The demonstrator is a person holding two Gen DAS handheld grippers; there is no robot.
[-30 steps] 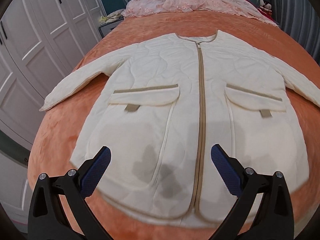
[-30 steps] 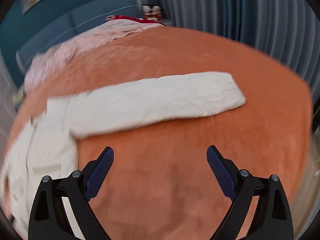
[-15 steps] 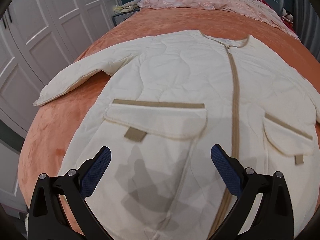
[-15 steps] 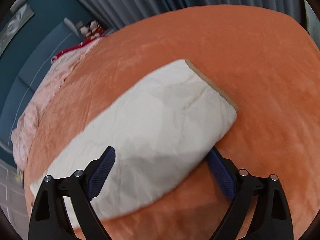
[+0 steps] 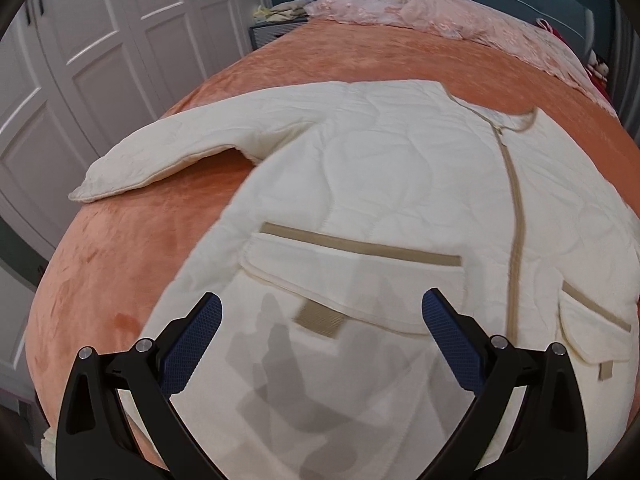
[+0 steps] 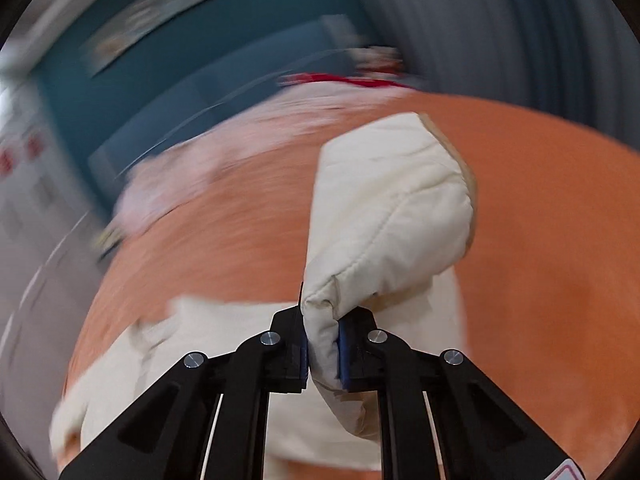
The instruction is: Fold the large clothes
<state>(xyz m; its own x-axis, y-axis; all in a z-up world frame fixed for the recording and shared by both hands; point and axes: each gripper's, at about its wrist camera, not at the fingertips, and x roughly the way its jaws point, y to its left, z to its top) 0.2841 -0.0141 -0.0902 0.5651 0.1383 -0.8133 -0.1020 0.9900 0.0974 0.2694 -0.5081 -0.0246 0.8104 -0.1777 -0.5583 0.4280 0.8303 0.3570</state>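
A cream quilted jacket with a tan zipper and flap pockets lies spread front-up on the orange bed. Its left sleeve stretches flat toward the bed's left edge. My left gripper hangs open above the jacket's lower front, over the left pocket, with nothing between its pads. In the blurred right wrist view, my right gripper is closing its jaws on the other sleeve near the cuff. The pads pinch the fabric, and the sleeve end stands lifted off the bed.
White wardrobe doors line the left of the bed. A pink lace blanket lies at the bed's head, with a small nightstand beside it. Grey curtains hang on the right and a blue headboard stands behind.
My right gripper reached the right sleeve's end, closed on it and lifted it. My left gripper drifted left and lower over the jacket, staying open.
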